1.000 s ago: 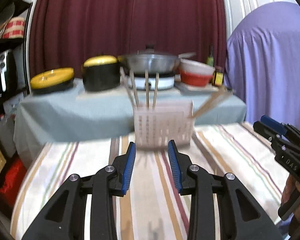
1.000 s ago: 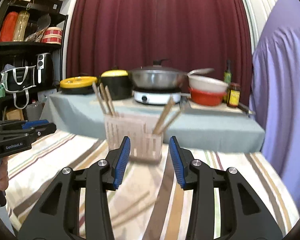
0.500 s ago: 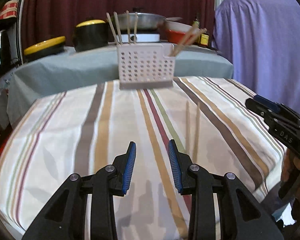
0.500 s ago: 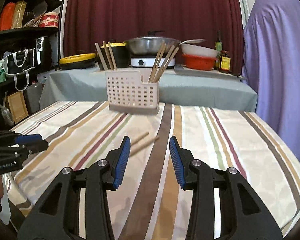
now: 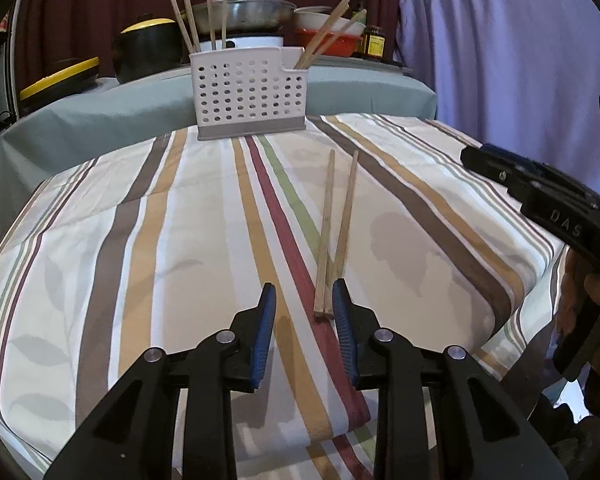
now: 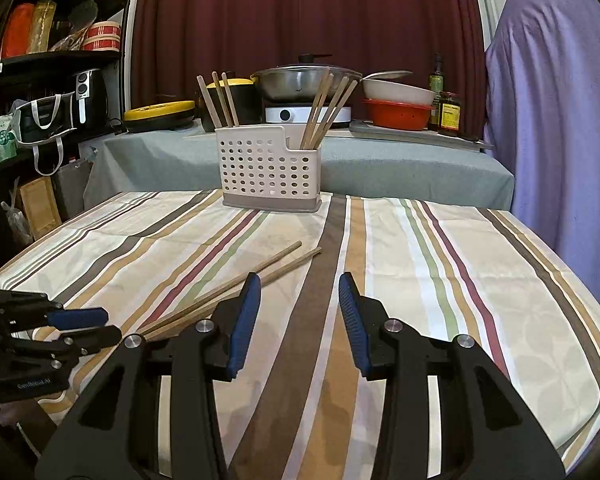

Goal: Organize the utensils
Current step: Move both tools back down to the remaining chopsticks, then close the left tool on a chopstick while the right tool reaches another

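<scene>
left wrist view: the left gripper (image 5: 304, 300) hangs low over the striped counter (image 5: 148, 240), blue pads apart with nothing pinched, though the jaws have just been closing a bit
chopsticks here: two loose chopsticks (image 5: 336, 228) lie flat on the cloth, crossing near their near ends; those ends sit between the pads, close against the right-hand one, can't tell if it actually touches
holder: white holed utensil holder (image 5: 250, 96) stands upright at the far edge of the counter, four chopsticks in its left part, a couple leaning out of the lower right part
right edge: the right gripper (image 5: 540, 196) pokes in from the side, a hand (image 5: 592, 296) wrapped round its handle
right wrist view: right gripper (image 6: 298, 312) is released too, jaws wide over a brown stripe, empty
chopsticks here: the same loose pair (image 6: 236, 284) lies just left of it, running diagonally behind the left finger, not between the pads
left gripper here: sits at the lower left edge (image 6: 80, 326), its tips just short of the near ends of the pair
holder here: (image 6: 270, 168) straight ahead, well apart from both grippers
background: pots and bowls on a grey-covered table (image 6: 380, 168) behind
</scene>
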